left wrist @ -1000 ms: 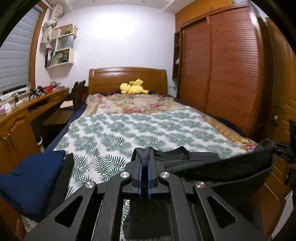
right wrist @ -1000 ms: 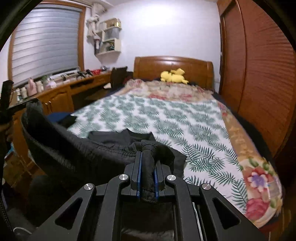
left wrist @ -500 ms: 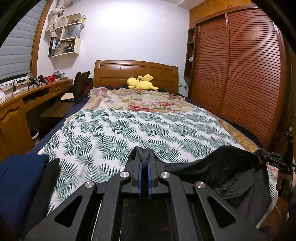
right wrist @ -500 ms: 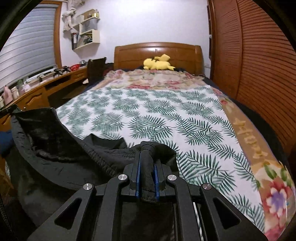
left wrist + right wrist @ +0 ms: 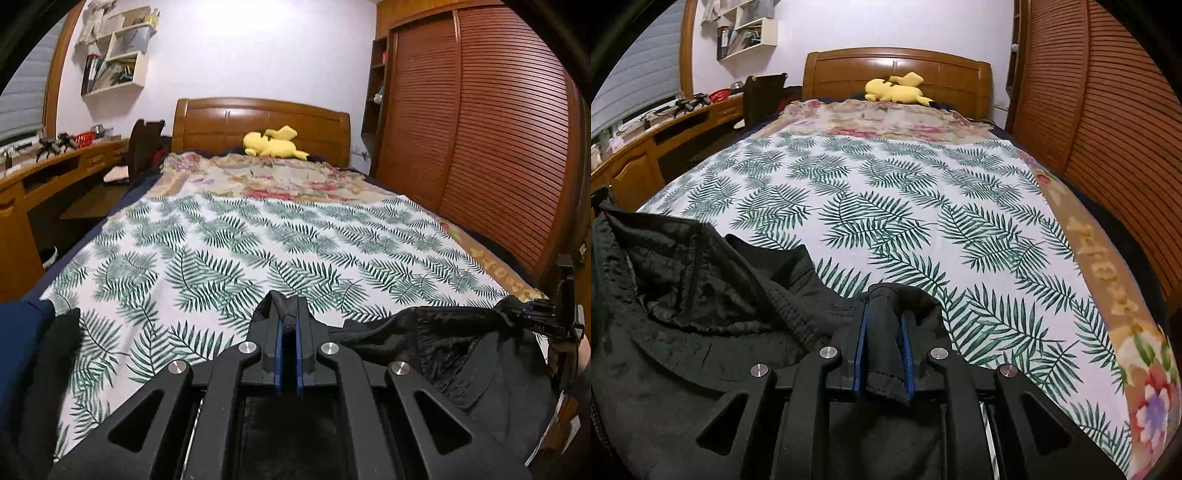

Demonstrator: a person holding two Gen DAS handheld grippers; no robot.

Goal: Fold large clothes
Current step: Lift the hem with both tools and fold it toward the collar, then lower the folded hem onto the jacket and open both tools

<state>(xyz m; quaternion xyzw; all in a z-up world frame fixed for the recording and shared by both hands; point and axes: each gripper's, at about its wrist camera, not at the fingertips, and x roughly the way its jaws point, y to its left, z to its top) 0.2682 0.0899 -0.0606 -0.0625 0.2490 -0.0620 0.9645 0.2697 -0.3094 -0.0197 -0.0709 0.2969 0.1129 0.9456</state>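
Note:
A large black garment [image 5: 443, 347] hangs stretched between my two grippers at the foot of the bed. My left gripper [image 5: 287, 314] is shut on one edge of it. My right gripper [image 5: 882, 306] is shut on a bunched hem of the same garment [image 5: 701, 295], whose lined inside spreads to the left. The right gripper also shows at the far right of the left wrist view [image 5: 543, 317]. The garment's lower part drops out of sight below both grippers.
The bed's leaf-print sheet [image 5: 236, 243] lies ahead, with a floral blanket [image 5: 266, 177] and a yellow plush toy [image 5: 273, 146] near the wooden headboard. A dark blue garment [image 5: 18, 339] lies at the bed's left corner. A desk [image 5: 44, 166] runs along the left, wardrobe doors [image 5: 498, 129] along the right.
Both grippers have moved forward over the foot of the bed and dipped lower, carrying the black garment. The garment now spreads wider between them.

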